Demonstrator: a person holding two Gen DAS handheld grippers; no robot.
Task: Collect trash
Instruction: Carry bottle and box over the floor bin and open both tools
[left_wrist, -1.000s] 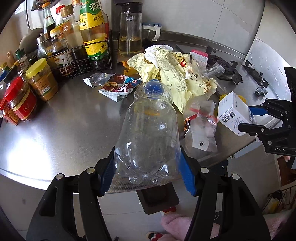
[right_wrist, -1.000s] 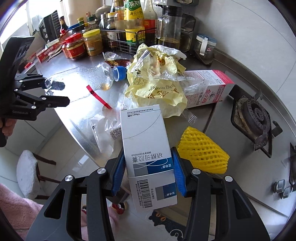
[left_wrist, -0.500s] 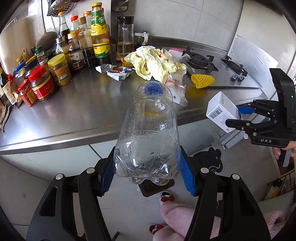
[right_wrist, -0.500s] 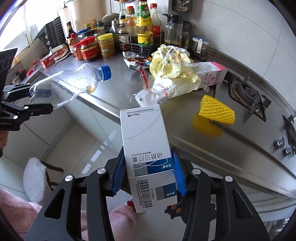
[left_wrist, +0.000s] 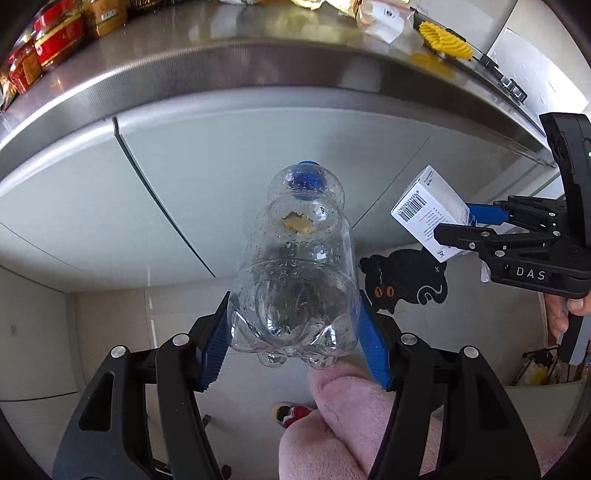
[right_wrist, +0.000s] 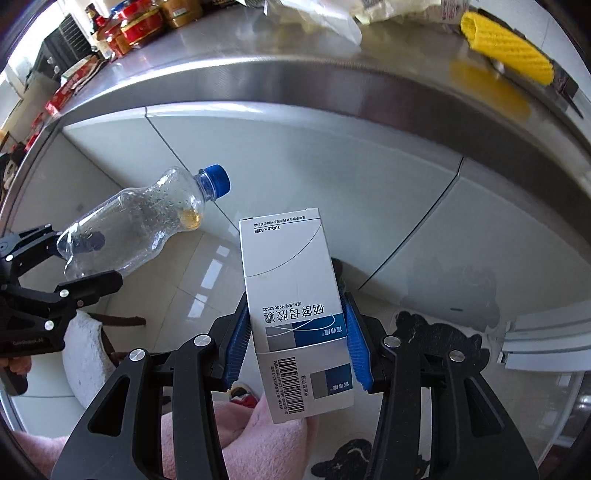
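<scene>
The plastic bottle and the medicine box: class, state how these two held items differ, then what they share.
1. The plastic bottle is clear and rounded; the medicine box is opaque white and blue with flat faces.
2. The bottle sits in the left gripper, the box in the right gripper.
3. The bottle is gripped at its base, the box lower down its sides.
Both are held below the countertop.

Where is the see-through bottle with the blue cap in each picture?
Left wrist view: plastic bottle at the centre, base gripped between the jaws, blue cap pointing away.
Right wrist view: same bottle at the left, cap up-right.
Shared landmark: the yellow foam net on the steel counter, top right in both.
</scene>
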